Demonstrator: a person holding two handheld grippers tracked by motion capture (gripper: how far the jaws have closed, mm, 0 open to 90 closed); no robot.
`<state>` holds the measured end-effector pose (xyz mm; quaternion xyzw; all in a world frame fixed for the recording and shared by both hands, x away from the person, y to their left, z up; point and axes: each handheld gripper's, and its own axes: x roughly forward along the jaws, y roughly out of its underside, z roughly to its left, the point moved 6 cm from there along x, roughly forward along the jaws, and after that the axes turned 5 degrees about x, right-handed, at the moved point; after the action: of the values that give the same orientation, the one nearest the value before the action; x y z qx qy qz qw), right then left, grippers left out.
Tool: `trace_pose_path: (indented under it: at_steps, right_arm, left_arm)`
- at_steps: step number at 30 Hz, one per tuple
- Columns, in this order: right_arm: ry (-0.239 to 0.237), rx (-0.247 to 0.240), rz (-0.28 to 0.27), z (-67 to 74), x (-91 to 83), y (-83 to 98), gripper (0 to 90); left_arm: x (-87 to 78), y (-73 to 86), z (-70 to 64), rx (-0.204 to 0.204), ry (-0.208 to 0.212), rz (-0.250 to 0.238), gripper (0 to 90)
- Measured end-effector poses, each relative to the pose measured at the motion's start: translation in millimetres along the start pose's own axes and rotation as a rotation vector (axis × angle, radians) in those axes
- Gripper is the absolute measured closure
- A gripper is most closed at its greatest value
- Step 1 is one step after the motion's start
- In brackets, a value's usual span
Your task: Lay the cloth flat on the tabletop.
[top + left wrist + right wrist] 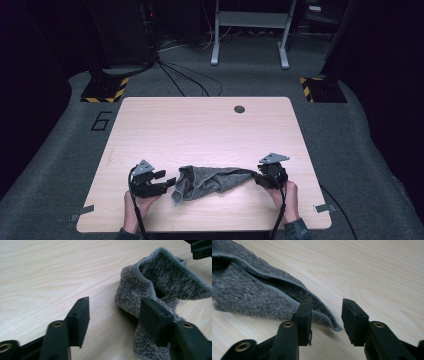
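Both tools have let go of the grey towel [210, 181]. No earlier picture is at hand, so only the present stance can be told: the left tool [169, 182] stands with its jaws apart just beside the towel's bunched left end, and in the left gripper view [113, 315] one jaw overlaps the cloth while bare wood shows in the gap. The right tool [256, 178] sits at the towel's tapered right corner; in the right gripper view [325, 315] its jaws are spread, the corner lying just in front of the left-hand jaw without being pinched.

Part of the towel's near edge is hidden behind the jaw in the left gripper view, and its folds are blurred there. The person's forearms are cut off by the bottom edge of the high view.

The towel is a nubbly, heathered terry with a smooth hemmed border, crumpled into a long, loose roll across the front of the pale woodgrain tabletop [200, 125]. Each hand grips its tool from behind, low over the wood.
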<state>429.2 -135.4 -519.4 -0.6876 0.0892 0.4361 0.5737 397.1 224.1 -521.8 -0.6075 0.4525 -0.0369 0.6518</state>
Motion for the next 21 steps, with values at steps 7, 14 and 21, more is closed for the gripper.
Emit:
trace_pose_path:
  at_steps: [7, 14, 21]
  right_arm:
    - [-0.025, -0.031, 0.003, 14.3, 5.3, -12.2, 50.5]
    - [-0.034, -0.007, 0.036, 14.4, 18.1, -10.8, 48.2]
    - [-0.005, 0.042, 0.023, 0.1, 13.3, -5.6, 46.1]
  left_arm:
    - [-6.9, -17.1, -20.6, 0.050, 0.066, -0.026, 30.5]
    - [2.0, -27.3, -46.4, 0.151, 0.064, -0.001, 26.2]
    - [8.7, -32.9, -64.8, 0.224, 0.057, 0.018, 24.9]
